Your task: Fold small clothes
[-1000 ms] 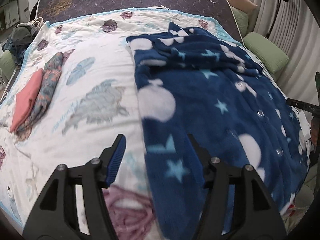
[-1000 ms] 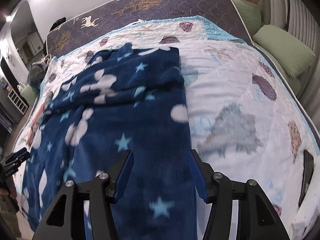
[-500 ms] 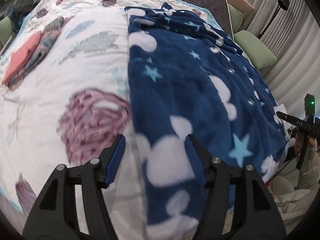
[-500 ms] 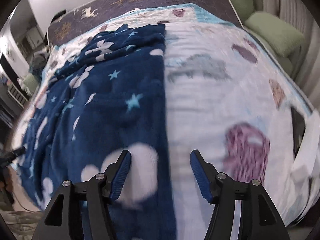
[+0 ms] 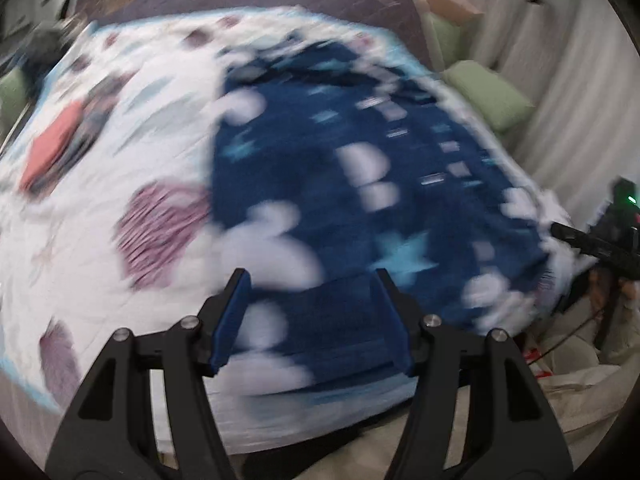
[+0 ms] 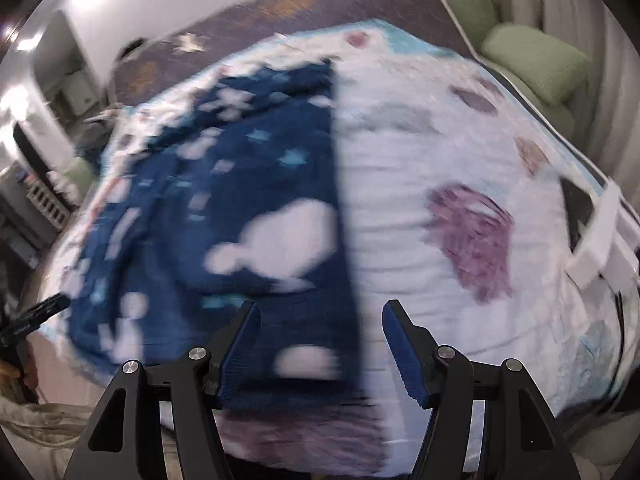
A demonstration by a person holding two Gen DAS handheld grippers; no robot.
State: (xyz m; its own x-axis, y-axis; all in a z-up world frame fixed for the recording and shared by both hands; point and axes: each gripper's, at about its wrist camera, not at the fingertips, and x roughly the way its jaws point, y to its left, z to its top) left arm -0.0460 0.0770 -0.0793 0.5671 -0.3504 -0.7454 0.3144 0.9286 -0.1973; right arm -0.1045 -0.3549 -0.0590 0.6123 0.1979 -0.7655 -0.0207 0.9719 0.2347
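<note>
Left wrist view: my left tool [image 5: 310,280] sits low in the frame with its fingers spread wide and nothing between them. The blue fleece garment [image 5: 360,184] with stars and white blobs lies flat on the bed [image 5: 120,168], filling the centre and right of the frame, its near hem just ahead of the fingertips. The frame is badly smeared, so I cannot tell whether a fingertip touches the cloth. A folded red piece [image 5: 52,144] lies at the left edge.

Right wrist view: my right tool [image 6: 320,308] is likewise open and empty at the bottom centre. The garment's straight right edge runs down the middle of the frame and ends between the fingers.

I judge this is the reach for the near hem corners. Next, each tool must settle on its corner and close before lifting the hem away toward the collar.
</note>
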